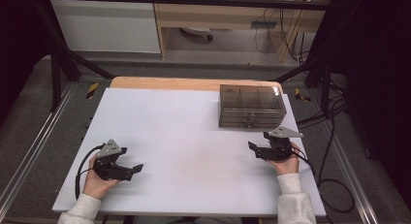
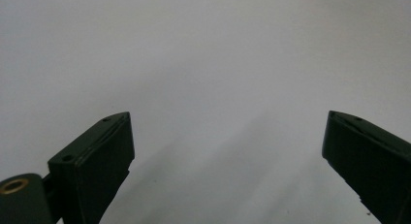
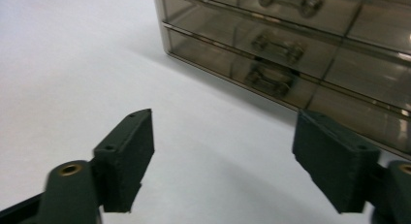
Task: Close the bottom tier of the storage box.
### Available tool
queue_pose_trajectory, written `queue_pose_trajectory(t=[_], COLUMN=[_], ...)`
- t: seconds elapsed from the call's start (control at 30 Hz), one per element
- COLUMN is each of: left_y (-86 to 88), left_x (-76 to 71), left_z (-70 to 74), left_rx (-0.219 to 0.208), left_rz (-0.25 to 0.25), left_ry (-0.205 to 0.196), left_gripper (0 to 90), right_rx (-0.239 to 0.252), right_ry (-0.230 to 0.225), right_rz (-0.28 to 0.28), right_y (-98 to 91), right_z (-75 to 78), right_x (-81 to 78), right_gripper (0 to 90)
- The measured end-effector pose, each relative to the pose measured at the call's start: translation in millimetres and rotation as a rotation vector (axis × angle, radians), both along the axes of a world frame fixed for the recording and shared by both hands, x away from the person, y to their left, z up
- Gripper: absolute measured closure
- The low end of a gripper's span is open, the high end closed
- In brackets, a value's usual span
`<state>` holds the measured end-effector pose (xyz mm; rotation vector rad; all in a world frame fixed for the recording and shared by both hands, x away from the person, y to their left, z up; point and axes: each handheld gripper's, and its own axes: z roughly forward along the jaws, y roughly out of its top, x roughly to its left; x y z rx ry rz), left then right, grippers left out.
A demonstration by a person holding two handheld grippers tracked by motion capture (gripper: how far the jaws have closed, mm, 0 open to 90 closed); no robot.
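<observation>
Smoky clear plastic, the drawer box (image 1: 250, 106) stands at the far right of the white table (image 1: 184, 141), its three stacked drawers shut and their small handles (image 3: 275, 45) facing the person. The right gripper (image 1: 259, 145) hangs just in front of the box, near but not touching it, jaws spread with nothing between them. The left gripper (image 1: 131, 160) rests well apart from the box at the table's near left, its jaws likewise wide and empty.
</observation>
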<state>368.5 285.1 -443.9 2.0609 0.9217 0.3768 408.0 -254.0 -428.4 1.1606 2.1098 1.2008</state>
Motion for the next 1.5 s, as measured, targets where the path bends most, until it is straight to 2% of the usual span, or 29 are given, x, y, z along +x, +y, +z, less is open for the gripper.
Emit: queue_pose_trajectory(t=[0.2, 0.4, 1.03, 1.5], left_y=[-0.1, -0.2, 0.6, 0.0], left_x=[-0.2, -0.2, -0.4, -0.5], left_z=[0.2, 0.3, 0.4, 0.1], left_rx=[-0.001, -0.001, 0.0, 0.0], left_rz=[-0.001, -0.002, 0.0, 0.0], left_ry=[0.0, -0.001, -0.001, 0.0], left_gripper=[4.6, 4.6, 4.5, 4.5], right_rx=[0.02, 0.038, 0.05, 0.053], right_ry=[0.014, 0.03, 0.053, 0.061], right_rz=[0.024, 0.042, 0.061, 0.052], right_y=[5.2, 2.0, -13.2, -21.5], right_z=[3.1, 1.9, -17.4, -23.7], right_x=[-8.6, -16.7, -35.5, -38.4], right_gripper=[6.4, 2.1, 0.4, 0.4])
